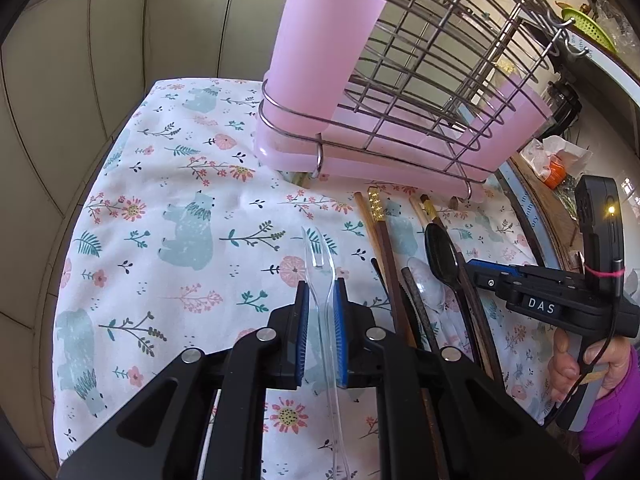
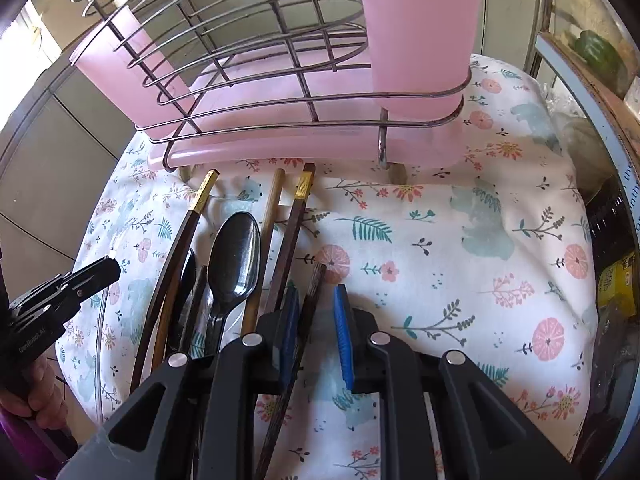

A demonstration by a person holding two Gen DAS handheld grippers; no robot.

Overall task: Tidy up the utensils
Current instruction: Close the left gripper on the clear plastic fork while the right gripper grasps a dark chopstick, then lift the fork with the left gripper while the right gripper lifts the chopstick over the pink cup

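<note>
My left gripper (image 1: pixel 321 294) is shut on a clear plastic fork (image 1: pixel 316 248), whose tines point toward the wire rack (image 1: pixel 432 80). The rack holds a pink cup (image 1: pixel 324 40) and sits in a pink tray (image 2: pixel 280 148). To the right, several chopsticks (image 1: pixel 384 248) and a black spoon (image 1: pixel 442 256) lie on the floral cloth (image 1: pixel 180 200). My right gripper (image 2: pixel 316 308) points down over them, jaws narrow. A dark brown chopstick (image 2: pixel 316 280) lies between its blue pads, against the left one, with a gap to the right pad. The black spoon (image 2: pixel 234 256) lies just left of it.
A hand in a purple sleeve (image 1: pixel 592 364) holds the right gripper (image 1: pixel 476 270). The left gripper (image 2: pixel 108 270) shows at the left edge of the right wrist view. A green colander (image 1: pixel 588 26) and clutter sit beyond the cloth on one side, bottles (image 2: pixel 616 280) on the other.
</note>
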